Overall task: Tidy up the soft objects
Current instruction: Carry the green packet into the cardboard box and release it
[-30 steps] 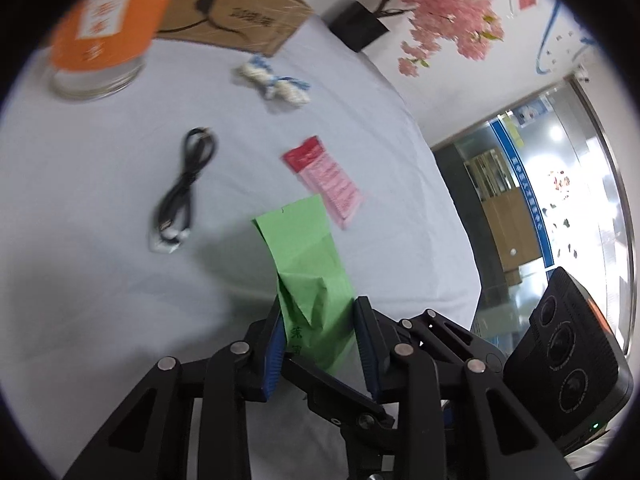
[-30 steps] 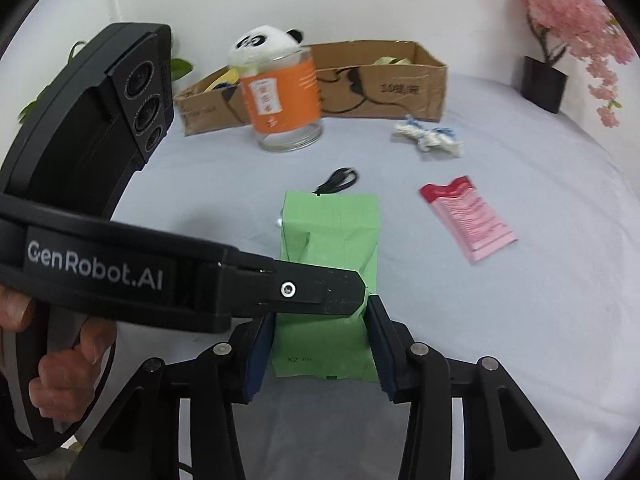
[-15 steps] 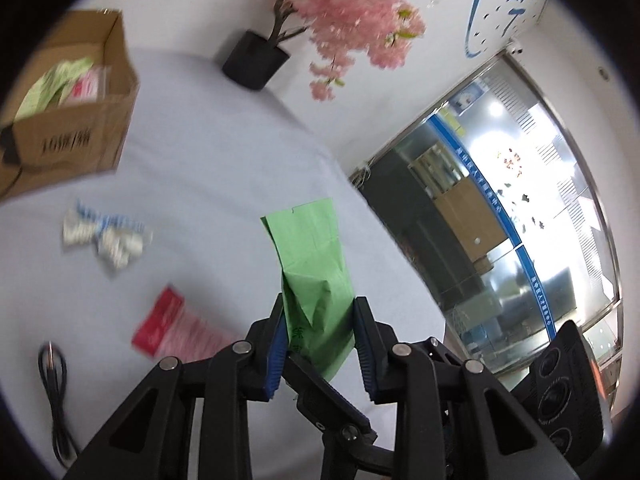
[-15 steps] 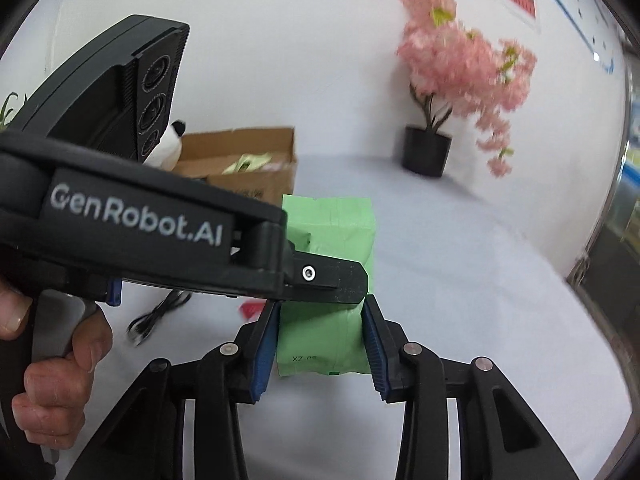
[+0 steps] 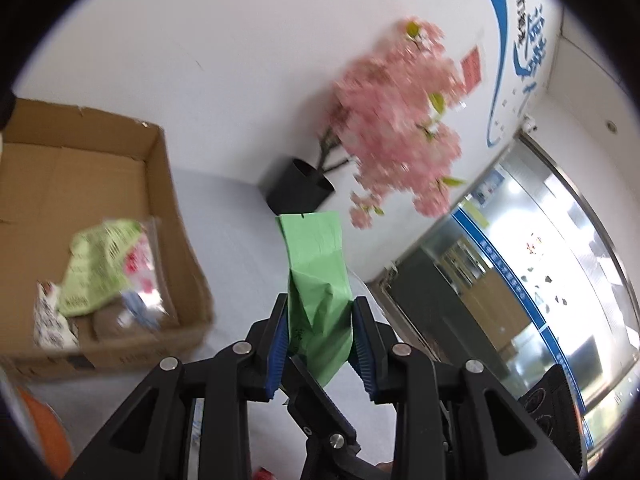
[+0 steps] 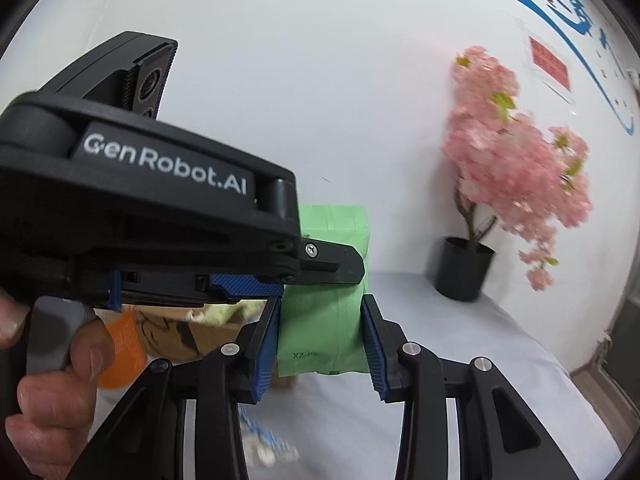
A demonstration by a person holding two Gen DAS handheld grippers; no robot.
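Note:
A green paper packet (image 5: 316,280) hangs in the air, and both grippers hold it. My left gripper (image 5: 320,312) is shut on its lower part, blue pads pressed into its creased sides. In the right wrist view the same green packet (image 6: 320,320) sits between the pads of my right gripper (image 6: 320,308), which is shut on it from the other side. The left gripper's black body (image 6: 160,208) crosses above and hides the packet's upper left. A cardboard box (image 5: 172,208) stands open at the left and below, with a light green pouch (image 5: 96,268) and other soft packs inside.
A pink blossom plant in a black pot (image 5: 300,188) stands on the white table at the wall behind the packet. An orange-labelled jar (image 6: 124,344) stands by the box. A blue-and-white bundle (image 6: 264,444) lies below the right gripper. A person's hand (image 6: 48,400) grips the left handle.
Both grippers have lifted the green packet off the table and swung it up toward the back. The cable and red pack have left view, and the box now lies close at the left.

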